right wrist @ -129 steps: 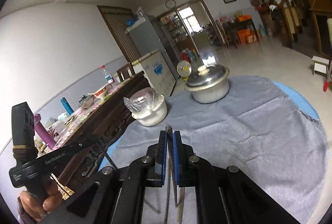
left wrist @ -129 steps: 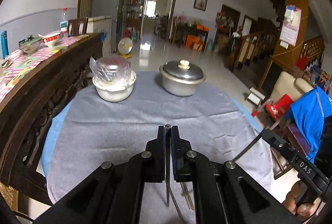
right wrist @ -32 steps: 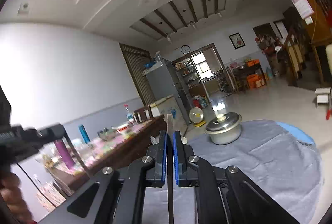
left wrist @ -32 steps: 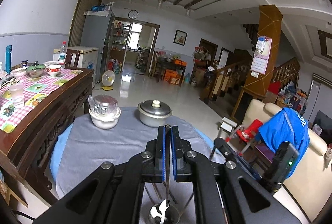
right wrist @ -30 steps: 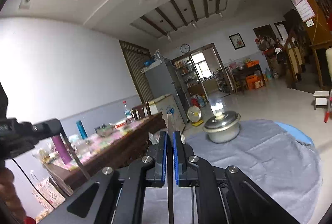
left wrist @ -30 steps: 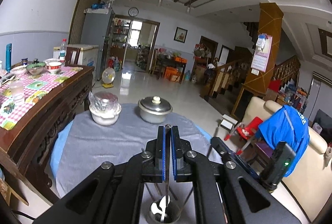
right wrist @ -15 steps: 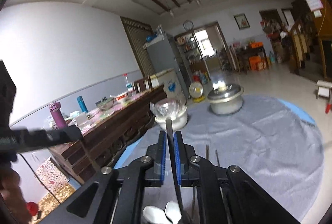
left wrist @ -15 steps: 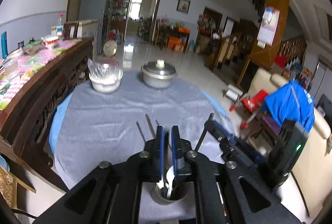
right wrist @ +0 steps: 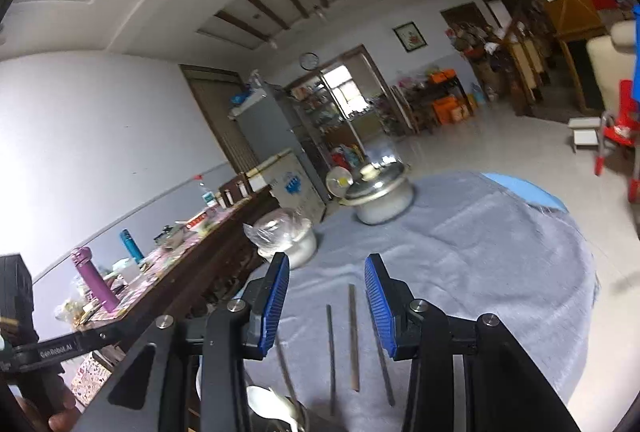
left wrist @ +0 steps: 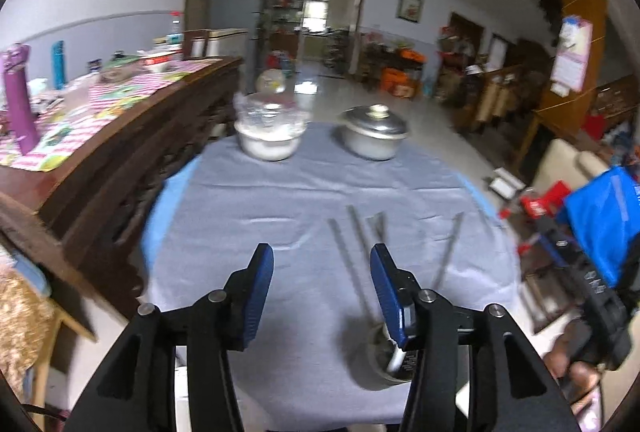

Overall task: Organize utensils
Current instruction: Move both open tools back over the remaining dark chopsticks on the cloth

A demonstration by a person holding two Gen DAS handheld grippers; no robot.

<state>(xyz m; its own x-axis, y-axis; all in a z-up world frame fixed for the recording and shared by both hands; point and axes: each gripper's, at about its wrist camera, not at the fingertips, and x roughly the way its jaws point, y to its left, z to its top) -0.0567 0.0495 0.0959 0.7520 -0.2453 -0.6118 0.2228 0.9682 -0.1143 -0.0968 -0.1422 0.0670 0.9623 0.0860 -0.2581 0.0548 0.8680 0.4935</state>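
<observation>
A metal utensil cup (left wrist: 380,364) stands near the front edge of the grey tablecloth (left wrist: 280,200), with spoon bowls sticking up; the spoons (right wrist: 276,412) show at the bottom of the right wrist view. Several metal chopsticks (left wrist: 360,244) lie on the cloth beyond the cup, also seen in the right wrist view (right wrist: 352,336). My left gripper (left wrist: 322,284) is open and empty, just left of and above the cup. My right gripper (right wrist: 326,296) is open and empty above the cup and chopsticks.
A white bowl covered with plastic (left wrist: 270,136) and a lidded metal pot (left wrist: 374,136) stand at the table's far side. A dark wooden sideboard (left wrist: 120,144) with bottles runs along the left. A sofa with blue cloth (left wrist: 608,200) is at the right.
Both grippers were shut on spoon handles and lowered them into the cup. Both have now opened and let go, and both views have tilted and shifted.
</observation>
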